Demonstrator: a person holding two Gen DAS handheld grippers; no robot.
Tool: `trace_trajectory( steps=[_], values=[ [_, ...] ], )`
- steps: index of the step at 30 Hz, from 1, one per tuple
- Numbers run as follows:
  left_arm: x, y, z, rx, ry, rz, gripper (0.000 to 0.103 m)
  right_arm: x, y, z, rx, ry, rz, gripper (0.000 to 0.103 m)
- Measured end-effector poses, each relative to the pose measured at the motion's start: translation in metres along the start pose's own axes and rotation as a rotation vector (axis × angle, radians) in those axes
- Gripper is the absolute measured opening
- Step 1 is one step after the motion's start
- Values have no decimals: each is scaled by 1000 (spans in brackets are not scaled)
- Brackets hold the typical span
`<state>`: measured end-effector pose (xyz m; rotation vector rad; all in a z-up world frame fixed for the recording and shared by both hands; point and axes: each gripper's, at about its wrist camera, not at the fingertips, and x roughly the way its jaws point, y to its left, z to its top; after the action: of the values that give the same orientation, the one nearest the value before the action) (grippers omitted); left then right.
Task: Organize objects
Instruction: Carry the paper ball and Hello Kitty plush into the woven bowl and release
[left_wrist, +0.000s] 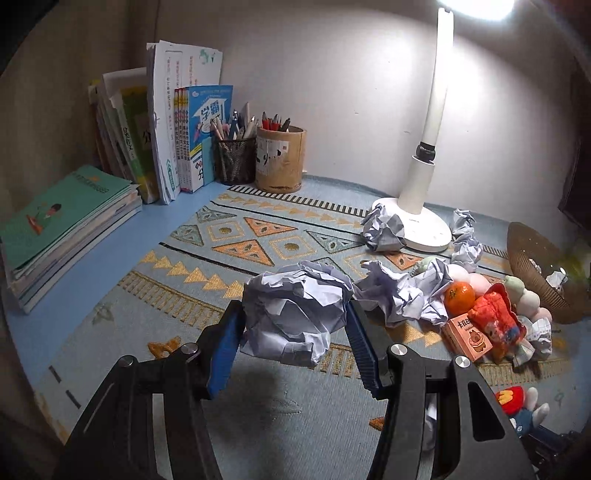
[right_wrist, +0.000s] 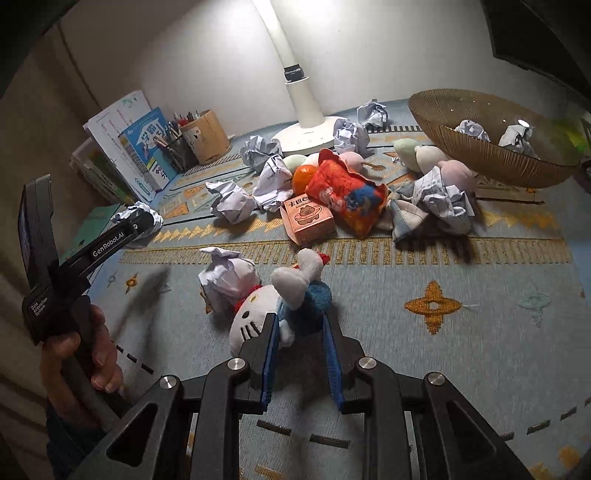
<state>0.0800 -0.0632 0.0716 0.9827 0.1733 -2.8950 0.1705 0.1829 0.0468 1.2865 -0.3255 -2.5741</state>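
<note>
Left gripper (left_wrist: 295, 325) clamps paper ball (left_wrist: 295, 314); right gripper (right_wrist: 301, 354) grips plush cat (right_wrist: 273, 314). Basket (right_wrist: 480, 162) holds apparently two balls (most clutter remains).

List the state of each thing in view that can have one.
Left tongs: shut on a crumpled paper ball.
Right tongs: shut on the plush cat toy.
Desk lamp: on.
Wicker bowl: holding two paper balls.
Orange box: closed.
</note>
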Motion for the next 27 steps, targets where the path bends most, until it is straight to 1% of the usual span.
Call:
trace_trajectory(
  steps=[5,7,11,13,15,17,19,20,21,22,26,27],
  values=[
    [-7,-6,-4,15,-7,-1,53,-3,-5,-9,-2,28,20,23],
    [-8,-7,-5,21,-7,3,53,-5,-4,-14,-26,38,22,23],
    [-8,-9,-8,22,-2,3,53,-8,0,-26,-96,62,26,27],
    [-8,-10,-9,27,-2,4,53,-11,-1,-32,-139,66,8,34],
    [-6,-12,-11,35,-1,5,53,-14,-3,-37,-183,53,-11,48],
    [-3,-15,-13,42,7,6,53,-19,-5,-40,-231,37,-31,55],
    [0,-17,-15,46,16,7,53,-20,-6,-39,-278,24,-40,59],
    [2,-18,-17,46,20,6,53,-20,-5,-38,-307,21,-41,64],
    [5,-18,-18,44,26,3,53,-19,-4,-36,-338,17,-43,66],
    [7,-19,-20,42,33,-1,53,-16,-2,-33,-367,15,-45,67],
    [16,-23,-26,42,52,-22,53,5,5,-22,-459,48,-22,76],
    [17,-24,-28,41,54,-31,53,11,5,-18,-471,55,-22,76]
  ],
)
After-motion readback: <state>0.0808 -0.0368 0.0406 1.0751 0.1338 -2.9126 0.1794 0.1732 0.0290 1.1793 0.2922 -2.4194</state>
